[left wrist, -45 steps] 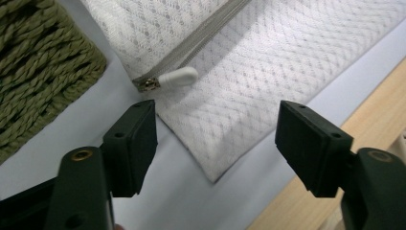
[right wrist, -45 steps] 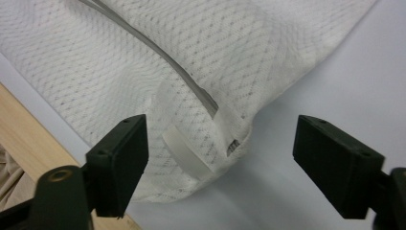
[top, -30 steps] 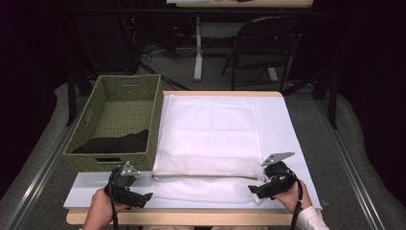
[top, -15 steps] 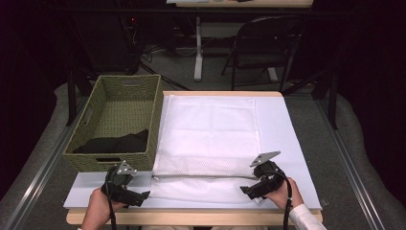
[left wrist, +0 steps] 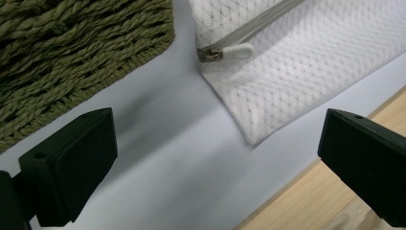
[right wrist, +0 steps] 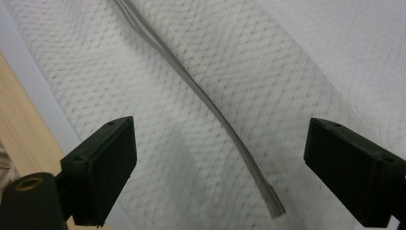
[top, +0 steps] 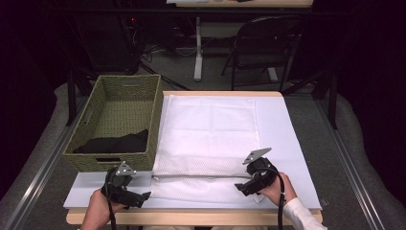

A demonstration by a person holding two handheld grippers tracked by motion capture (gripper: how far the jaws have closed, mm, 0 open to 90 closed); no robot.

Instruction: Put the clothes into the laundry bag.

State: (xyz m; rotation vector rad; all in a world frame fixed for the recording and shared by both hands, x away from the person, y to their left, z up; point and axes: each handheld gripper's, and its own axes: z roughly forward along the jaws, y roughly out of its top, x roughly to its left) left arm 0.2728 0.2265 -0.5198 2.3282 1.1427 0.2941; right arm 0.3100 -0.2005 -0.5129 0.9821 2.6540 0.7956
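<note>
A white mesh laundry bag (top: pixel 208 134) lies flat on the table, its grey zipper (top: pixel 201 176) running across near the front edge. The zipper's white pull tab (left wrist: pixel 232 50) sits at the bag's left corner. My left gripper (top: pixel 139 197) is open, low over the sheet just left of that corner. My right gripper (top: pixel 244 188) is open above the zipper's right end (right wrist: pixel 275 211), its jaws standing either side of the zipper line (right wrist: pixel 210 103). Nothing is held by either one.
A green woven basket (top: pixel 91 155) with a black garment (top: pixel 115 143) inside stands at the left, close beside the bag. A pale sheet (top: pixel 287 139) covers the wooden table (top: pixel 191 218). A folding chair (top: pixel 261 43) and desk legs stand beyond.
My right gripper has moved left and slightly forward onto the bag's right end. The left gripper has stayed nearly still.
</note>
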